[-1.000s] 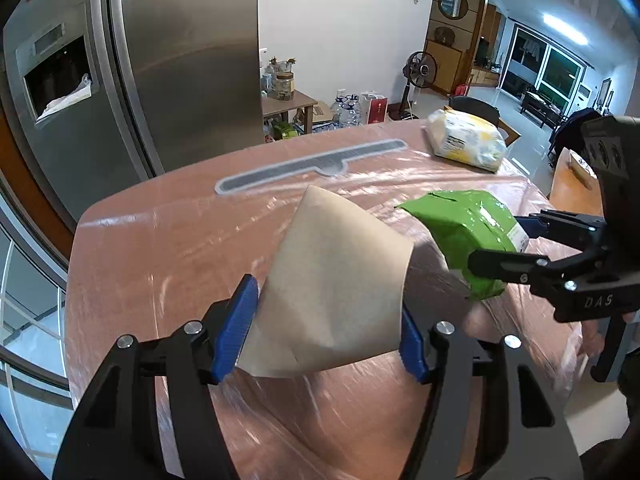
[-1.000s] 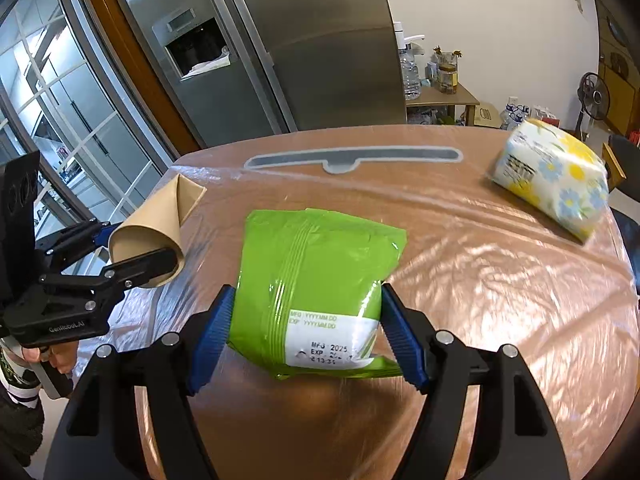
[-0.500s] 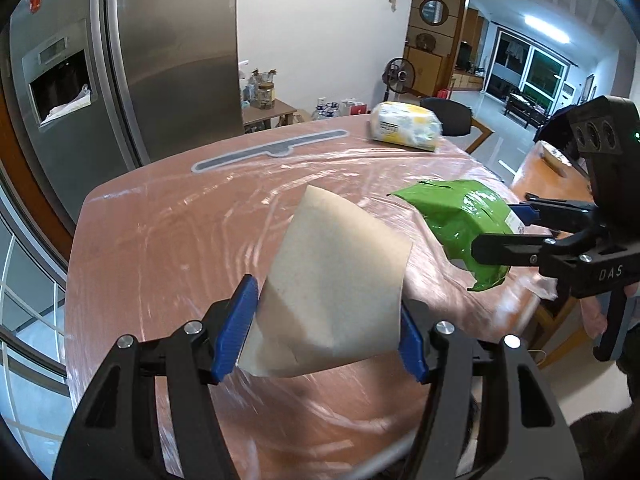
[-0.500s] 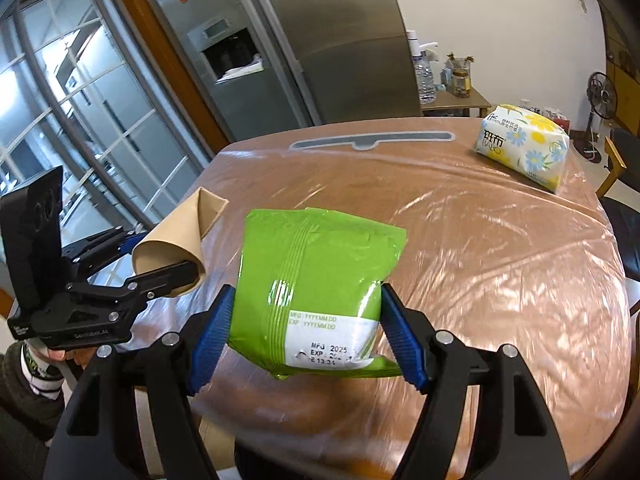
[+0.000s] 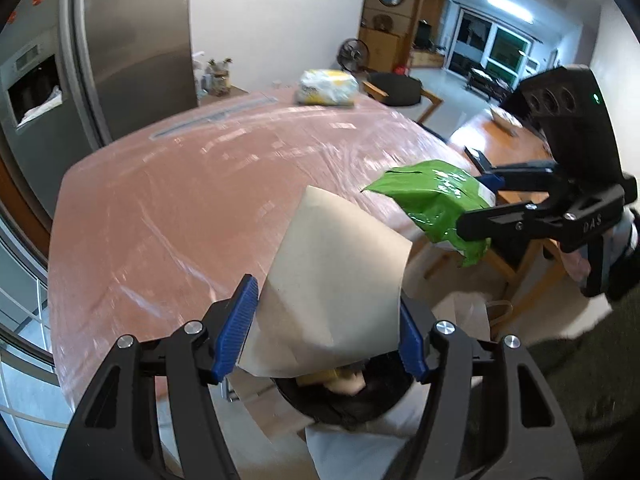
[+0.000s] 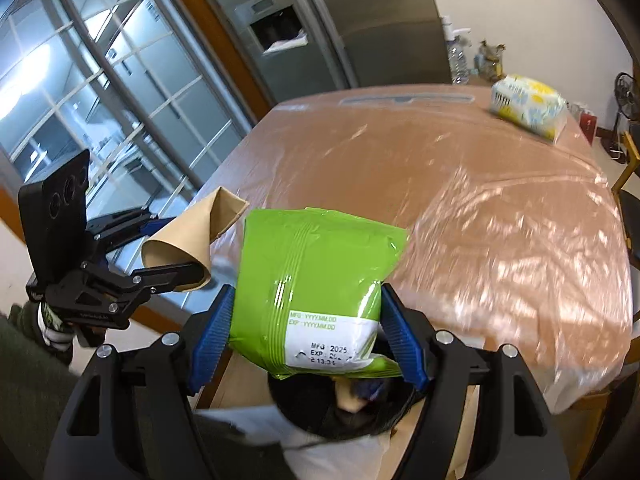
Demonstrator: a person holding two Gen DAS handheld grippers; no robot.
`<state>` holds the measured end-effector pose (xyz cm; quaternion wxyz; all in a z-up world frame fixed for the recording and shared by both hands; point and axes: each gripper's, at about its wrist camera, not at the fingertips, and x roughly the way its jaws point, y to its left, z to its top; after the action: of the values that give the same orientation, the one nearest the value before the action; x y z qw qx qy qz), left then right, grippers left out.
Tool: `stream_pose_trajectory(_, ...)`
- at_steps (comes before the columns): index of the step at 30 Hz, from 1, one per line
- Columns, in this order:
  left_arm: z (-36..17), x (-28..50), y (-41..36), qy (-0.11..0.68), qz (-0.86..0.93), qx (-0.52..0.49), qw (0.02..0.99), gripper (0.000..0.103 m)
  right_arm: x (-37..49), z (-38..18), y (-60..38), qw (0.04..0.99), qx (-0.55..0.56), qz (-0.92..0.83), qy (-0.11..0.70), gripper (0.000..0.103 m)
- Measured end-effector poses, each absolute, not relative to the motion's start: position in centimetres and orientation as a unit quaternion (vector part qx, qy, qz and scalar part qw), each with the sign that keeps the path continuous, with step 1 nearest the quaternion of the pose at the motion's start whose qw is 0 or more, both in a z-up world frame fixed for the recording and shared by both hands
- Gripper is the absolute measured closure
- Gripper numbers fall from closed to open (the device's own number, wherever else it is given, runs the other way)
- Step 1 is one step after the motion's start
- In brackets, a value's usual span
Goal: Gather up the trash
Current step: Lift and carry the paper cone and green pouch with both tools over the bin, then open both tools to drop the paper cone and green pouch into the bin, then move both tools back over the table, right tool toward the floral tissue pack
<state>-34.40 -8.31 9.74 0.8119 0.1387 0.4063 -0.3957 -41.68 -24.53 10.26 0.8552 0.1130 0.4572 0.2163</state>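
My left gripper (image 5: 326, 328) is shut on a rolled brown paper cone (image 5: 336, 280), also seen as the paper cone (image 6: 188, 236) in the right wrist view. A green snack bag (image 6: 316, 276) with a white date label sits clamped in my right gripper (image 6: 306, 334), which is shut on it; the same green bag (image 5: 436, 196) shows in the left wrist view. Both pieces hang past the table's near edge, above a black-lined trash bin (image 5: 352, 400) on the floor; the bin (image 6: 344, 412) holds some scraps.
A table (image 6: 460, 184) wrapped in clear plastic film carries a yellow-and-white tissue pack (image 6: 528, 106) at its far side. A steel fridge (image 5: 112, 40) stands behind it. Wooden chairs (image 5: 516, 264) stand to the right, glass doors (image 6: 80, 92) to the left.
Both grippers drew back from over the table with their items still held. They now hang beyond the table edge above the bin, which has come into view.
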Motion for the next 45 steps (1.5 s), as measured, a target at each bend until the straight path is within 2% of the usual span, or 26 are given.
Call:
stream_pose_trajectory(11, 5.4, -37.1, -8.5, 0.453, -0.396, 0.159, 0.783, 0.040, -44.9, 5.4, -23.3, 0.821, 0.098, 0.221, 0.517, 0.033)
stream_pose_trajectory(14, 3.7, -37.3, -8.9, 0.466, -0.394, 0.168, 0.774, 0.043, -45.0, 4.1, -22.9, 0.814, 0.094, 0.220, 0.529, 0.033)
stream_pose_trajectory(24, -1.3, -36.2, -10.0, 0.495, -0.367, 0.166, 0.769, 0.043, -42.7, -2.8, -21.2, 0.800, 0.064, 0.175, 0.570, 0.032)
stream_pose_trajectory(25, -1.7, -36.1, -10.0, 0.499, -0.366, 0.163, 0.768, 0.041, -42.6, -3.4, -21.1, 0.797, 0.068, 0.173, 0.574, 0.032)
stream_pose_trajectory(27, -2.2, -35.8, -9.8, 0.501, -0.361, 0.159, 0.771, 0.032, -42.2, -4.6, -21.1, 0.793, 0.069, 0.158, 0.585, 0.022)
stream_pose_trajectory(30, -3.0, -35.6, -9.7, 0.508, -0.352, 0.161, 0.770, 0.027, -42.2, -5.6, -21.4, 0.787, 0.076, 0.147, 0.595, 0.020)
stream_pose_trajectory(35, -3.3, -35.7, -9.5, 0.512, -0.347, 0.162, 0.769, 0.020, -42.6, -4.1, -21.4, 0.794, 0.078, 0.146, 0.586, 0.020)
stream_pose_trajectory(41, 0.1, -35.9, -8.8, 0.495, -0.357, 0.153, 0.778, 0.019, -43.6, 1.3, -22.2, 0.807, 0.090, 0.168, 0.558, 0.020)
stream_pose_trajectory(43, 3.2, -35.6, -8.1, 0.469, -0.362, 0.138, 0.794, 0.017, -43.6, 5.1, -22.9, 0.829, 0.084, 0.176, 0.524, 0.016)
stream_pose_trajectory(45, 6.3, -34.6, -7.2, 0.436, -0.360, 0.121, 0.816, 0.007, -42.9, 8.5, -24.1, 0.859, 0.066, 0.160, 0.481, 0.007)
